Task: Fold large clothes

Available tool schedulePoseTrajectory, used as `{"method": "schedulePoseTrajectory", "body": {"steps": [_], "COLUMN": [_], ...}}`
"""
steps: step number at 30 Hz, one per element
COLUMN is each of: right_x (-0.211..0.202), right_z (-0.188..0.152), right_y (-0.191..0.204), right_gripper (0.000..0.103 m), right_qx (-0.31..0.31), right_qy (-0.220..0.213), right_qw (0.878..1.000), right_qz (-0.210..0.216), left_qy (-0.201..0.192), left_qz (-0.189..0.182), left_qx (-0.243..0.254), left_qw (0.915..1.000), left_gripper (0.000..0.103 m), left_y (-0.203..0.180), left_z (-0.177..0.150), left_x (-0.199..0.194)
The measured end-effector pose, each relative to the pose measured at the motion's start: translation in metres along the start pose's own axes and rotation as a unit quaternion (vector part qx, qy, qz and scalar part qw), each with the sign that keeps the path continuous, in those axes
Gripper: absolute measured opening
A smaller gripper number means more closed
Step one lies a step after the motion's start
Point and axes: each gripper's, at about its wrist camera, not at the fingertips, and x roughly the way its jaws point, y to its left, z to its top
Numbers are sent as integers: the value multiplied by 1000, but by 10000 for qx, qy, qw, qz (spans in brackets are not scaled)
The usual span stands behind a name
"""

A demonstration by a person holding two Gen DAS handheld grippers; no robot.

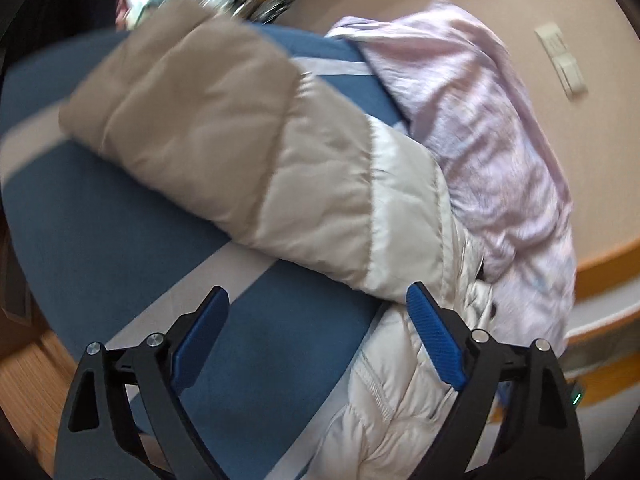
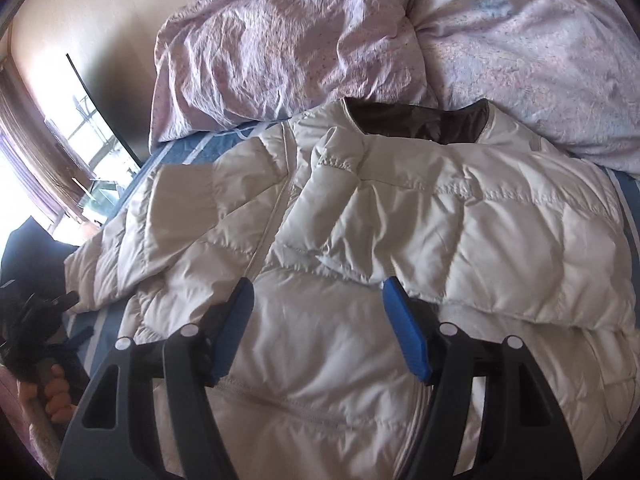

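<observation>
Jacket, white and puffy, lies spread on the blue striped bedsheet just below the lilac pillows, one sleeve with a tan end stretched out to the side. Both the left gripper and the right gripper hang over it with jaws spread wide, grasping nothing.

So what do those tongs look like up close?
Both pairs match. The left tongs and right tongs have chunky black plastic arms with triangle cut-outs and round silver bolts. Each finger ends in a bright blue, finely ridged pad. A tiny green light glows beside the left pair.
</observation>
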Motion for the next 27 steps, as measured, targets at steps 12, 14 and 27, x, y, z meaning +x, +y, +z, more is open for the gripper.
{"method": "schedulePoseTrajectory", "body": {"steps": [12, 14, 27], "right_x": [-22, -27, -78], "right_z": [-11, -14, -41], "right_y": [-2, -4, -38], "right_gripper": [68, 68, 72], "right_qx": [87, 107, 346], "right_qy": [-163, -198, -691], "right_qw": [9995, 9993, 9968], "right_qz": [238, 295, 208], "left_qy": [-595, -659, -1077], "left_qz": [-124, -164, -4], "left_qx": [-1322, -1464, -936], "left_qw": [9894, 9869, 9898], "left_gripper": [70, 61, 4], "left_y": [36, 42, 14], "left_z": [31, 35, 58], "left_x": [-9, -10, -30]}}
